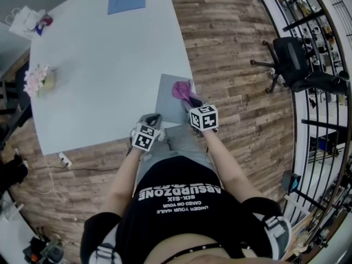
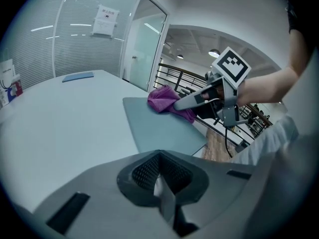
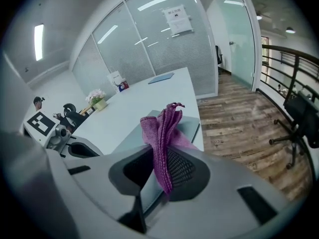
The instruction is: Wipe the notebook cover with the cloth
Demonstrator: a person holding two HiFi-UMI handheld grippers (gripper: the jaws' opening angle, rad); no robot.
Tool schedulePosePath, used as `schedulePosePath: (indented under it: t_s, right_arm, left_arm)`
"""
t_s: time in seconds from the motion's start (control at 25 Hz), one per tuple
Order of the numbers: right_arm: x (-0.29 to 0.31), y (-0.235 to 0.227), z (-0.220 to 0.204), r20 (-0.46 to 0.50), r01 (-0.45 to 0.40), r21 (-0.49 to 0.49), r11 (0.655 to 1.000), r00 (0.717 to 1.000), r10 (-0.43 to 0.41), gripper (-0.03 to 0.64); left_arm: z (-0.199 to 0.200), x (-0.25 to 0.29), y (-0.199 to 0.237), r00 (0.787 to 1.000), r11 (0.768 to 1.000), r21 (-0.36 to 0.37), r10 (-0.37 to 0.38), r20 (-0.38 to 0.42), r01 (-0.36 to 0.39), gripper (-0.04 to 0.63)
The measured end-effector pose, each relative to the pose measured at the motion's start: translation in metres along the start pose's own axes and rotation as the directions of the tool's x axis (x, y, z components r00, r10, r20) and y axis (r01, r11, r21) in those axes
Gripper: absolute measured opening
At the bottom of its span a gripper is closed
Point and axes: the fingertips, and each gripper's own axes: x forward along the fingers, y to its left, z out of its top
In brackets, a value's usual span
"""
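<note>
Right tongs (image 3: 162, 176): pinching purple cloth (image 3: 160, 133), its folds standing up past the tips.
Cloth: resting on the 1 o'clock part of the grey notebook (image 1: 166, 102) cover.
Notebook: flat on white surface (image 1: 99, 65), toward its 5 o'clock corner.
Left tongs (image 2: 160, 182): pressed together, nothing between, at 7 o'clock of notebook by the near edge.
Blue sheet (image 1: 126, 1): 12 o'clock end.
Flowers (image 1: 36, 78): 9 o'clock edge.
Office chair (image 1: 291, 56): on the floor, 2 o'clock.

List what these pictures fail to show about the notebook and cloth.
Notebook near corners: head view, covered by left gripper and right gripper.
Dirt on its cover: too small in every view.
Cover beneath the cloth: hidden by the cloth in every view.
</note>
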Motion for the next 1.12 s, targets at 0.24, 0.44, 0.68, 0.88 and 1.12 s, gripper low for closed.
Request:
schedulePosePath:
  t_s: [0.24, 0.44, 0.68, 0.88, 1.12]
  right_arm:
    - [0.0, 0.004, -0.002, -0.019, 0.068, -0.016, 0.998, 0.998, -0.068, 0.081]
    - [0.002, 0.014, -0.006, -0.034, 0.082, -0.039, 0.996, 0.996, -0.083, 0.081]
    - [0.006, 0.027, -0.01, -0.054, 0.084, -0.084, 0.993, 0.995, -0.089, 0.083]
    - [0.007, 0.031, -0.011, -0.07, 0.099, -0.14, 0.985, 0.992, -0.109, 0.083]
    - [0.013, 0.054, -0.012, -0.078, 0.065, -0.17, 0.983, 0.994, -0.079, 0.083]
  left_arm:
    - [0.001, 0.0, -0.003, 0.999, 1.0, 0.017, -0.013, 0.038, 0.012, 0.015]
    - [0.001, -0.001, -0.002, 0.998, 0.998, -0.037, -0.043, 0.055, 0.046, 0.015]
    - [-0.001, 0.0, -0.001, 0.998, 0.998, -0.044, -0.042, 0.054, 0.044, 0.015]
    - [-0.003, -0.007, -0.005, 0.999, 1.0, -0.01, -0.024, 0.03, 0.025, 0.015]
    - [-0.01, -0.016, 0.002, 1.0, 1.0, -0.03, 0.004, 0.021, -0.003, 0.015]
